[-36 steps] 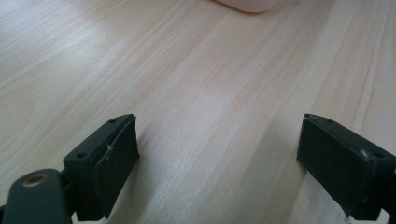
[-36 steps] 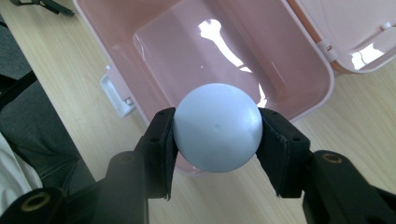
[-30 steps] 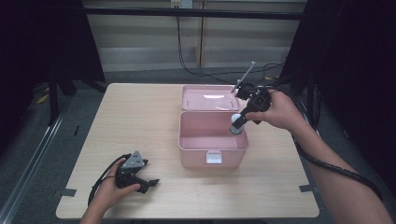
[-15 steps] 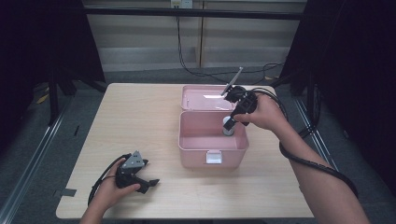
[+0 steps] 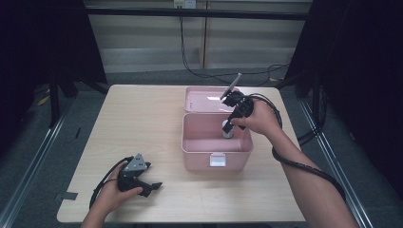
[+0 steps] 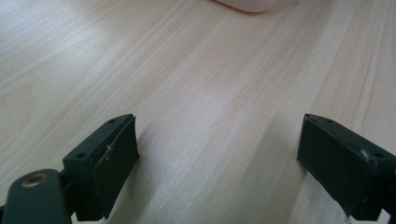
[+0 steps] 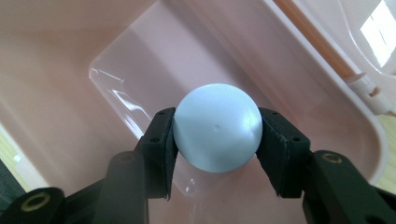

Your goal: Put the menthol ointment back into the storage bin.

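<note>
1. While clamped on a pale blue ball [image 7: 217, 127], right gripper [image 5: 228, 127] dips inside the open pink box [image 5: 190, 148], near the right wall and toward the hinge side.
2. Seen in the right gripper view: both black pads pressed against the ball's sides, ball held above the box's glossy floor, whether touching it hard to tell.
3. Behind the box, hinged lid [image 5: 202, 101] laid back flat on the wooden table [image 5: 133, 118], leaving the mouth fully free.
4. Well to the front-left of the box, left gripper [image 5: 147, 186] resting on the table in a hand [image 5: 110, 194], jaws wide apart and holding nothing, bare wood between them in the left gripper view.
5. Judged as the step in hand: setting the ball down inside the box. Best done by lowering until the ball meets the floor, then parting the jaws slowly and evenly so the ball does not roll or bounce.
6. Worth keeping off the right wall while lifting straight out, to avoid nudging the light box.
7. Against the frame half a second back: right gripper deeper inside the box and slightly nearer its middle, hand lower over the rim; left gripper unchanged in place.
</note>
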Available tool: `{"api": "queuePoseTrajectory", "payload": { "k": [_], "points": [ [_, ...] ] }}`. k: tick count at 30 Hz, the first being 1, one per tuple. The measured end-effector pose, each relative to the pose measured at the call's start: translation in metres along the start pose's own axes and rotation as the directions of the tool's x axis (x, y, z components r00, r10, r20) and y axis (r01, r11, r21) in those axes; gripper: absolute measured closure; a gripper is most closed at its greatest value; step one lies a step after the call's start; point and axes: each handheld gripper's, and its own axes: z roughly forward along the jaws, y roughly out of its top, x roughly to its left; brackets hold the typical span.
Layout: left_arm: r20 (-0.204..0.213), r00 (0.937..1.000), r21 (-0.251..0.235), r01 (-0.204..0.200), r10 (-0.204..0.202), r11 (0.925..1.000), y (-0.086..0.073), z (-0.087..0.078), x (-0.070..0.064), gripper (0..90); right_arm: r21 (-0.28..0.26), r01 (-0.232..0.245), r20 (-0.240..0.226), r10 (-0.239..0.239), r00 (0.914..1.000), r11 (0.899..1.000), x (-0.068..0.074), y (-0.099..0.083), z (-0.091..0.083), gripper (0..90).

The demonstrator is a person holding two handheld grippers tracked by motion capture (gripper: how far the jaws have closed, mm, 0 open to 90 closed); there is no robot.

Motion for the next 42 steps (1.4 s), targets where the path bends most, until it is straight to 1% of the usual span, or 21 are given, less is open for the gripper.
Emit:
{"api": "queuePoseTrajectory", "payload": {
  "k": [6, 9, 11, 13, 18, 26, 30, 37, 40, 42],
  "points": [
    [0.003, 1.0, 0.0, 0.0, 0.0, 1.0, 0.0, 0.0, 0.0, 11.7, 0.014, -0.046, 0.009, 0.046, 0.9989, 0.999, -0.004, 0.002, 0.009, 50.4],
    [0.001, 1.0, 0.0, 0.0, 0.0, 1.0, 0.0, 0.0, 0.0, 11.7, 0.017, -0.051, 0.018, 0.051, 0.9986, 0.999, -0.008, 0.003, 0.013, 50.3],
    [0.004, 1.0, -0.001, 0.0, 0.0, 1.0, 0.0, 0.0, 0.0, 11.7, 0.014, -0.073, 0.014, 0.072, 0.9973, 0.997, -0.009, 0.004, 0.016, 50.4],
    [0.004, 1.0, 0.0, 0.0, 0.0, 1.0, 0.0, 0.0, 0.0, 11.7, 0.018, -0.07, 0.017, 0.069, 0.9975, 0.997, -0.012, 0.003, 0.019, 50.3],
    [0.0, 1.0, 0.0, 0.0, 0.0, 1.0, 0.0, 0.0, 0.0, 11.7, 0.025, -0.088, 0.022, 0.088, 0.9959, 0.996, -0.015, 0.004, 0.026, 50.3],
    [0.004, 1.0, -0.001, 0.0, 0.0, 1.0, 0.0, 0.0, 0.0, 11.7, 0.034, -0.095, 0.034, 0.094, 0.995, 0.995, -0.014, 0.009, 0.039, 50.3],
    [0.005, 1.0, -0.001, 0.001, 0.0, 1.0, 0.0, 0.0, 0.0, 11.7, 0.039, -0.113, 0.04, 0.112, 0.9929, 0.993, -0.015, 0.01, 0.044, 50.3],
    [0.001, 1.0, -0.005, 0.001, -0.001, 1.0, 0.0, 0.0, 0.0, 11.7, 0.024, -0.137, 0.054, 0.135, 0.9893, 0.99, -0.018, 0.006, 0.052, 50.3],
    [-0.002, 1.0, -0.004, 0.0, 0.0, 1.0, 0.0, 0.0, 0.0, 11.7, 0.026, -0.153, 0.049, 0.152, 0.9872, 0.988, -0.019, 0.004, 0.056, 50.3],
    [0.003, 1.0, -0.005, 0.005, -0.005, 1.0, 0.0, 0.0, 0.0, 11.7, 0.025, -0.16, 0.048, 0.158, 0.9863, 0.987, -0.019, 0.004, 0.058, 50.3]
  ]
}}
